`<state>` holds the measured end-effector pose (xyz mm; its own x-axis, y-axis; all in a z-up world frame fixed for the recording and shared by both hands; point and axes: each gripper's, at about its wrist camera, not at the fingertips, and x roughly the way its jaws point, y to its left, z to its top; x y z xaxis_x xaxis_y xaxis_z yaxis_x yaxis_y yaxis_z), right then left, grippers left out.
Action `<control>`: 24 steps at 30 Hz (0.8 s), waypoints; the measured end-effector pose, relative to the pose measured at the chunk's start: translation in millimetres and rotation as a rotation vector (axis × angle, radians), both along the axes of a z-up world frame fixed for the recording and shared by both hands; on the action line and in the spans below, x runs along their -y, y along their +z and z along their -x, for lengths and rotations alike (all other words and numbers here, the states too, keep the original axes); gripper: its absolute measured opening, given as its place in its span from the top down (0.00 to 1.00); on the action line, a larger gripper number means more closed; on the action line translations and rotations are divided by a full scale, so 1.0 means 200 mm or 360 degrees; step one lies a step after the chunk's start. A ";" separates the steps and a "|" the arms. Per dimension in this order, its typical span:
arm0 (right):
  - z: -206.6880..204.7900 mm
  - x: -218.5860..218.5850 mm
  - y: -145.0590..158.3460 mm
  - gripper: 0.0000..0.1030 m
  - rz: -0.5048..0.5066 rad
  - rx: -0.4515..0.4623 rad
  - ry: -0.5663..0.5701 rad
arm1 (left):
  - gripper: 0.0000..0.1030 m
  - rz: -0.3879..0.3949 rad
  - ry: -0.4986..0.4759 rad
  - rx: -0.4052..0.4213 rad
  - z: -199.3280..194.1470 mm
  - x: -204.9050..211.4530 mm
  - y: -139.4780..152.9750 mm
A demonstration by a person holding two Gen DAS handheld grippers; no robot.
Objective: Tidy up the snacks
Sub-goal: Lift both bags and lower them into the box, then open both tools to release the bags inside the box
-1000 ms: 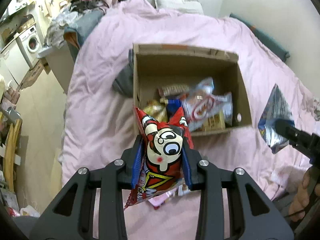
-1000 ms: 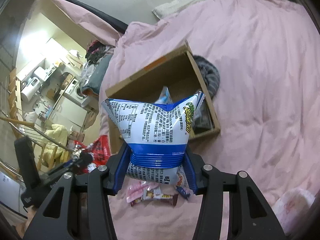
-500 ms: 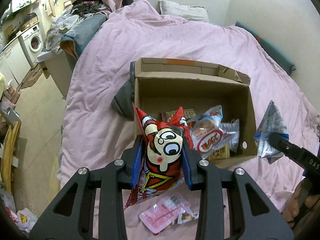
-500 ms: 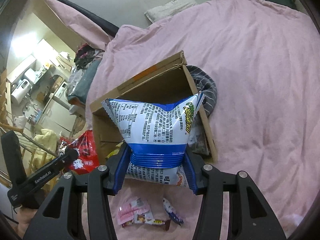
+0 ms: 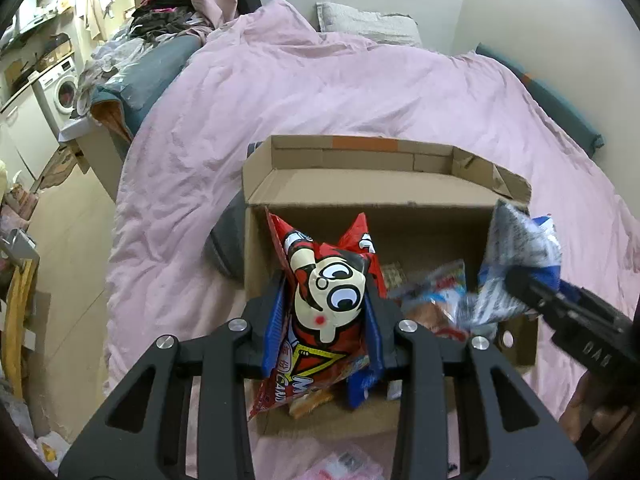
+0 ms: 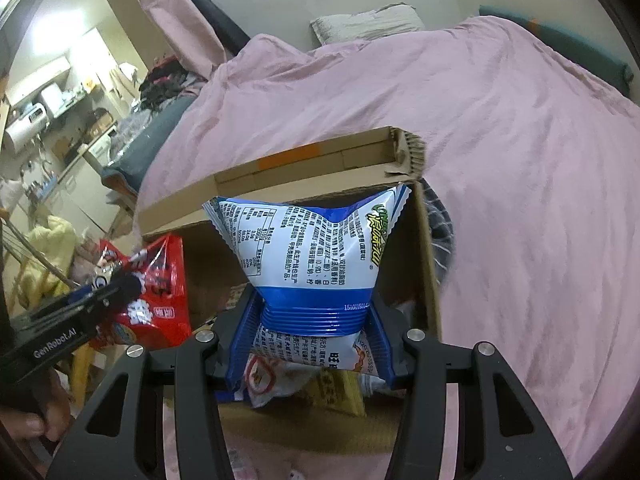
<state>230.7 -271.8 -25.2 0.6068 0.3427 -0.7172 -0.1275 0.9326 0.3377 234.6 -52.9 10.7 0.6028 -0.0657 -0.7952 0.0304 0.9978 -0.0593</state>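
Cardboard box (image 5: 360,204): top open, far flap (image 5: 340,152) folded back. Floor partly covered by loose snack packets (image 5: 436,300) at the right side; bare cardboard is seen along the far wall. Opening partly blocked by the red bag (image 5: 328,300) and the blue-and-white bag (image 6: 316,256). Pink bedspread (image 5: 320,92) beyond the box is unobstructed.

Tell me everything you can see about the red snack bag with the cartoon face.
The red glossy plastic snack bag with a cartoon face shows big round eyes and a small red cheek dot. It stands upright, pinched at its middle between the blue pads of the left hand-held gripper, its crimped upper corners flaring out. It hangs over the near left part of the open brown cardboard box.
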 end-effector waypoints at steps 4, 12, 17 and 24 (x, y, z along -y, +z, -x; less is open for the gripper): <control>-0.06 -0.06 -0.07 0.49 0.0064 -0.0050 0.0029 | 0.70 -0.0001 -0.0020 -0.0024 -0.07 0.03 -0.06; -0.08 -0.08 -0.13 0.46 0.0190 -0.0113 -0.0010 | 0.70 -0.0036 -0.0066 -0.0065 -0.14 0.09 -0.17; -0.11 0.00 -0.14 0.46 0.0033 -0.0180 -0.0048 | 0.68 -0.0050 -0.0070 -0.0064 -0.14 0.11 -0.18; -0.10 0.04 -0.08 0.18 -0.0107 -0.0158 -0.0064 | 0.67 -0.0033 -0.0062 -0.0091 -0.15 0.11 -0.18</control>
